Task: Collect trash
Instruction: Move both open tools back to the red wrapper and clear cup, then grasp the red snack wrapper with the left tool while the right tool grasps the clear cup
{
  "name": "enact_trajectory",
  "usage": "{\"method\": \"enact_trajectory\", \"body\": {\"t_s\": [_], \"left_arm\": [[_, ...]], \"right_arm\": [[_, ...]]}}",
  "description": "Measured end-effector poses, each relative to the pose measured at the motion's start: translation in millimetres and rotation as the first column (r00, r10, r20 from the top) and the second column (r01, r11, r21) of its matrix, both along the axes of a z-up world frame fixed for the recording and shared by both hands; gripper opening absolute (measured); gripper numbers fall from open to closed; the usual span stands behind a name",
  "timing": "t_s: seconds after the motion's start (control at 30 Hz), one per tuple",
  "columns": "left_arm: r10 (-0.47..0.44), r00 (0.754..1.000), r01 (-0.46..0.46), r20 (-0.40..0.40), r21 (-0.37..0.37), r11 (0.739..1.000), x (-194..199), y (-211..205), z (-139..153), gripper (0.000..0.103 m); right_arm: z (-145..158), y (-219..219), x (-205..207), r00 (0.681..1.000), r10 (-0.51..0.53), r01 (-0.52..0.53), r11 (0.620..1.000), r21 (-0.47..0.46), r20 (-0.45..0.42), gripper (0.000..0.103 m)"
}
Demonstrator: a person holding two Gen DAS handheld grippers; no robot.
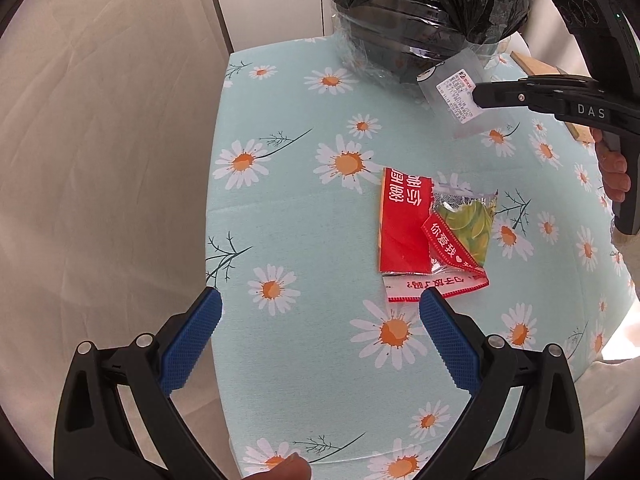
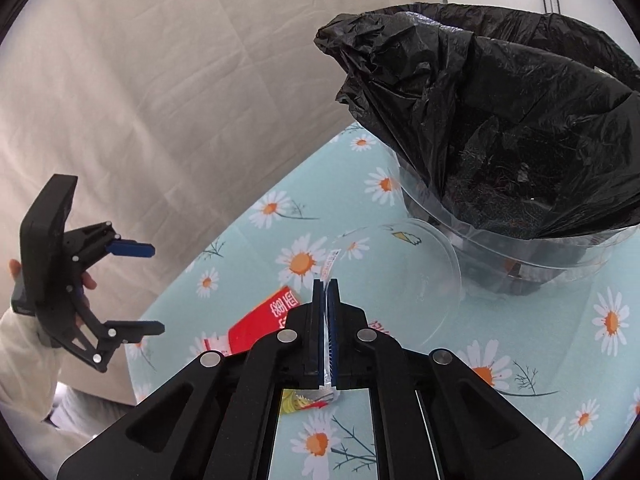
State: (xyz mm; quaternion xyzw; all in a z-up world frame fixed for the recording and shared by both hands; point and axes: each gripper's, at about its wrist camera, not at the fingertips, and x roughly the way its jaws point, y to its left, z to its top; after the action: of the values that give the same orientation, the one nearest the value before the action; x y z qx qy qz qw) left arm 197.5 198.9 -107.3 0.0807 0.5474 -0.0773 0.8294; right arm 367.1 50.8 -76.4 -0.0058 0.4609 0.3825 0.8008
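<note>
A clear bin lined with a black trash bag (image 1: 424, 12) stands at the far end of the daisy tablecloth (image 1: 304, 208); in the right wrist view the bag (image 2: 512, 140) is open at the upper right. My right gripper (image 2: 327, 286) is shut on a clear plastic wrapper (image 2: 400, 276) with a printed label, held in the air in front of the bin; it also shows in the left wrist view (image 1: 454, 94). A red wrapper (image 1: 404, 228) and a green-and-foil wrapper (image 1: 468, 224) lie on the cloth. My left gripper (image 1: 320, 304) is open above the cloth, just short of the red wrapper.
A beige sheet (image 1: 104, 128) hangs beyond the table's left edge. A wooden board (image 1: 538, 68) lies at the far right of the table. The left gripper (image 2: 136, 284) shows at the left of the right wrist view, off the table edge.
</note>
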Motion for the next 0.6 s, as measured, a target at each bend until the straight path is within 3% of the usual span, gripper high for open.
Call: {"method": "enact_trajectory", "body": {"t_s": [0.2,0.37,0.6], "left_arm": [[-0.081,0.997,0.08,-0.01,-0.067,0.995,20,-18,-7,0.093],[-0.154,0.988,0.151,-0.012,-0.106,0.983,38,-29,-12,0.086],[-0.232,0.972,0.224,-0.047,-0.131,0.966,63,-36,-29,0.068]], "right_arm": [[19,-25,-17,1.0,-0.006,0.006,1.0,0.014,0.011,0.002],[25,-47,-35,0.997,-0.071,0.071,0.997,-0.026,0.012,0.002],[30,-84,-59,0.98,-0.197,0.197,0.977,-0.084,0.002,0.002]]}}
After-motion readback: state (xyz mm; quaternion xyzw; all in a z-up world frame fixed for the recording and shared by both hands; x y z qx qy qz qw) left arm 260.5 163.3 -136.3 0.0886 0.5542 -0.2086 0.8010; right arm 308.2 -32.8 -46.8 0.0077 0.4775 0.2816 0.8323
